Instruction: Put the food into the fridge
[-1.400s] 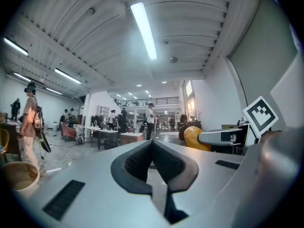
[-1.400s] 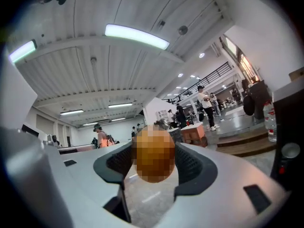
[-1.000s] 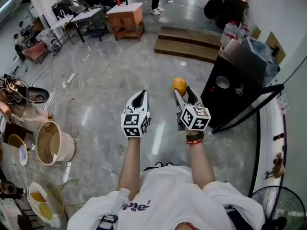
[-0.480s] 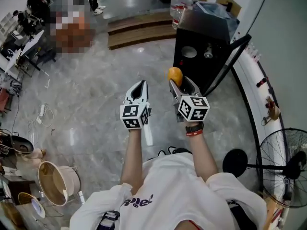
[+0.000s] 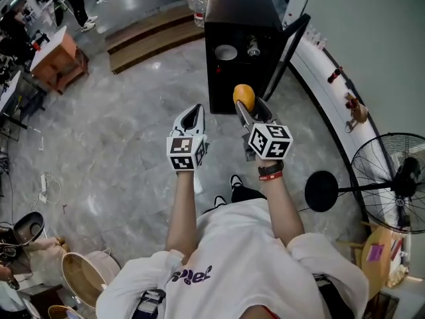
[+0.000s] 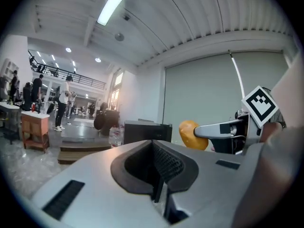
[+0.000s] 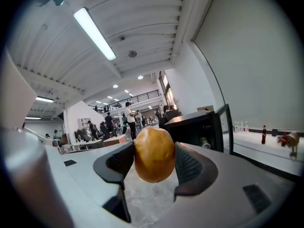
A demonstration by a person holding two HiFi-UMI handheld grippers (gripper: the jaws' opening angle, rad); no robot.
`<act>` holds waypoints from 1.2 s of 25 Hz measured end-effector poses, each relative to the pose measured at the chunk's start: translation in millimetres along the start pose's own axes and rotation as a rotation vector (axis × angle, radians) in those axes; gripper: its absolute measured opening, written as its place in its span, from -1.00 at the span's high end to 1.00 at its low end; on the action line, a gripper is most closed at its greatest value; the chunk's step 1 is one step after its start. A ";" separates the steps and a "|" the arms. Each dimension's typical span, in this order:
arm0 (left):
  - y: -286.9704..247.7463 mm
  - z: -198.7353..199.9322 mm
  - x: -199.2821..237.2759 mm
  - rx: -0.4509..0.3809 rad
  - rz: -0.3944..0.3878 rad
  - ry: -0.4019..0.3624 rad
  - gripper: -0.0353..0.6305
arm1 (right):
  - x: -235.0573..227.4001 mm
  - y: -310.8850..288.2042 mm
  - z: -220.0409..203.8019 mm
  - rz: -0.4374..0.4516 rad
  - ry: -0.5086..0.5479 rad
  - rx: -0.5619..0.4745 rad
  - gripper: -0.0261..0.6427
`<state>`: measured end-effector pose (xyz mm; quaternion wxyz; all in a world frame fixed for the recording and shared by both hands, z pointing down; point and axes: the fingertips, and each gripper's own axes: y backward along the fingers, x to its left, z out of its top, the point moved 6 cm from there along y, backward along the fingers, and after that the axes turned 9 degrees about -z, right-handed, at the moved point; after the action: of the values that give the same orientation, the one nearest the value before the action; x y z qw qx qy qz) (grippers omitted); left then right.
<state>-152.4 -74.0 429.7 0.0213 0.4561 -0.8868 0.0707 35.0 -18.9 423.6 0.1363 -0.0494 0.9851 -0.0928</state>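
Right gripper [image 5: 252, 110] clamps a yellow-orange fruit [image 7: 154, 154], possibly a mango, in the air near a small black fridge [image 5: 219, 78] whose door stands open. Left gripper [image 5: 192, 115] is closed and empty.

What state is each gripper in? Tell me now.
Left gripper: closed, holding nothing.
Right gripper: closed on the orange fruit.

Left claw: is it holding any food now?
No, the left claw has its jaws together and empty; the orange fruit sits in the right claw.
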 end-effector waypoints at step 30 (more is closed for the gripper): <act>-266.4 -18.1 58.4 0.108 -0.016 -0.050 0.83 | -146.7 -238.8 -5.8 0.007 -0.163 0.086 0.08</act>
<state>29.4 -271.2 481.8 -0.0249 0.4651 -0.8784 0.1066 191.1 -233.5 514.0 0.2185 -0.0473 0.9660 -0.1302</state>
